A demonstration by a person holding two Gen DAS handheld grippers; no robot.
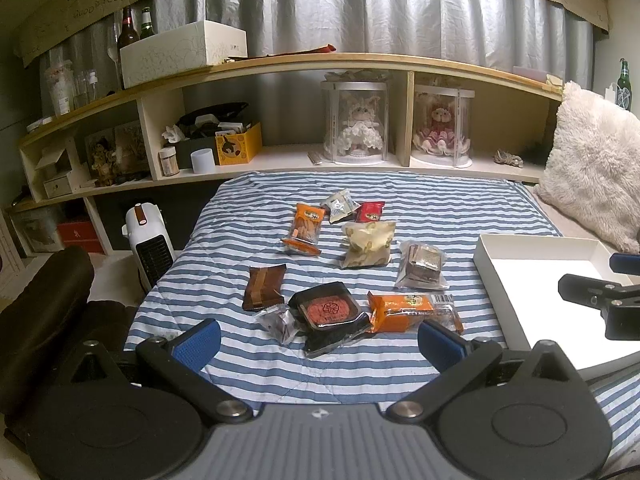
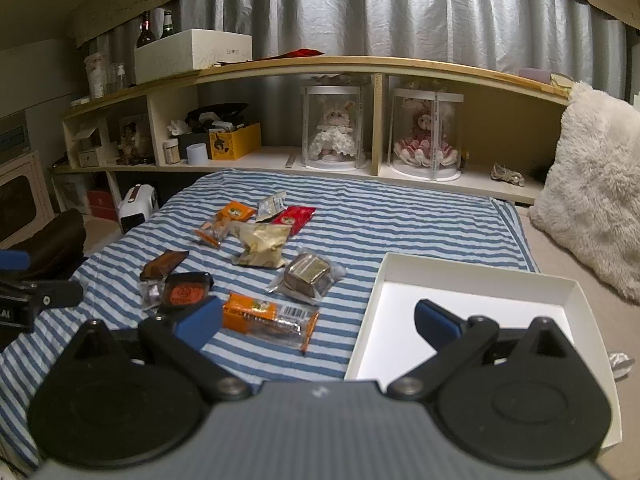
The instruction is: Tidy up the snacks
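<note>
On the blue-and-white striped blanket (image 1: 256,368) lies a loose scatter of wrapped snacks, none of them in the white tray (image 2: 472,276) that sits at the right side of the bed. Nearest the left gripper (image 1: 319,338) is a dark pack with a round red cake (image 1: 330,308), and just to its right lies an orange bar (image 1: 412,311). A brown packet (image 1: 265,286) sits to the left of the dark pack, a clear bag of brown blocks (image 1: 423,265) further right, and a cream pouch (image 1: 368,245) behind them. At the back are an orange packet (image 1: 306,229), a small silver packet (image 1: 340,205) and a red one (image 1: 370,212). Both grippers hover above the blanket with their blue-padded jaws spread wide and nothing between them. The right gripper (image 2: 318,322) hangs over the tray's left edge, the orange bar just ahead of its left pad. Behind the bed stand a wooden shelf (image 1: 320,60) and a grey curtain (image 1: 360,12).
</note>
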